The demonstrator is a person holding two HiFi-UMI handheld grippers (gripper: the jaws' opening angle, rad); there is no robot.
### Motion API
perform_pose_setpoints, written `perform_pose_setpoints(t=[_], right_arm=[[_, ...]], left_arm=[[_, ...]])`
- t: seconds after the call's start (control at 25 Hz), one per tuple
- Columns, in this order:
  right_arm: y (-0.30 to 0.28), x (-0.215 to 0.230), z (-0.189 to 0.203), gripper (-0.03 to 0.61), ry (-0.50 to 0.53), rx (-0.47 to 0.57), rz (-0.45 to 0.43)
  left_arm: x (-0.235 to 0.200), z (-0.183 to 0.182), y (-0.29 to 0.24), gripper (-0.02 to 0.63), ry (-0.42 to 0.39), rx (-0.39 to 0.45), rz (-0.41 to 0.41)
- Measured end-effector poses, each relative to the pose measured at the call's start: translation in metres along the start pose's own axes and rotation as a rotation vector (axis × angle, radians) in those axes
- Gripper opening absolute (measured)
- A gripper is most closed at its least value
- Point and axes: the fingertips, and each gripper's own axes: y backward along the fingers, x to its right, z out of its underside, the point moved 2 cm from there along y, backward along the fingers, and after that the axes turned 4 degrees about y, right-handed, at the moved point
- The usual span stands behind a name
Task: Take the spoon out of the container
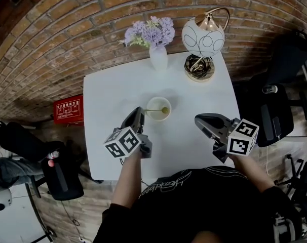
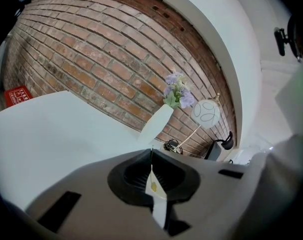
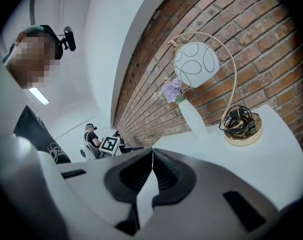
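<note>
While my right gripper (image 1: pixel 199 120) waits shut and empty, my left gripper (image 1: pixel 139 111) looks pinched on the handle of the thin spoon (image 1: pixel 156 110). It lies across the little bowl (image 1: pixel 157 117), handle pointing left at those jaws.

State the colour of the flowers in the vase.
The flowers are pale purple, clearest in the head view.

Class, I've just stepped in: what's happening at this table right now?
A person works over a white table with a handheld gripper in each hand. The left gripper has its jaws shut at the handle end of the spoon, apparently pinching it. The spoon lies in the small round container, not lifted out yet. The right gripper is shut and empty, off to the right.
</note>
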Motion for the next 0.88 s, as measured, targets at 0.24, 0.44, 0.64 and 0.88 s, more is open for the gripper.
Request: perform_pose_setpoints(t=[0.24, 0.44, 0.64, 0.88], right_arm=[[0.015, -0.008, -0.001, -0.003, 0.018, 0.011, 0.005], [0.031, -0.021, 0.0, -0.003, 0.032, 0.027, -0.002], [0.049, -0.04, 0.004, -0.003, 0.048, 0.036, -0.021], [0.072, -0.071, 0.004, -0.003, 0.098, 0.05, -0.05]], left_arm=[[0.013, -0.013, 0.017, 0.008, -0.039, 0.048, 0.0], [0.031, -0.023, 0.04, 0.008, -0.07, 0.102, -0.001], [0.06, -0.025, 0.071, 0.008, -0.135, 0.141, 0.004], [0.104, -0.01, 0.111, 0.008, -0.18, 0.151, 0.052]])
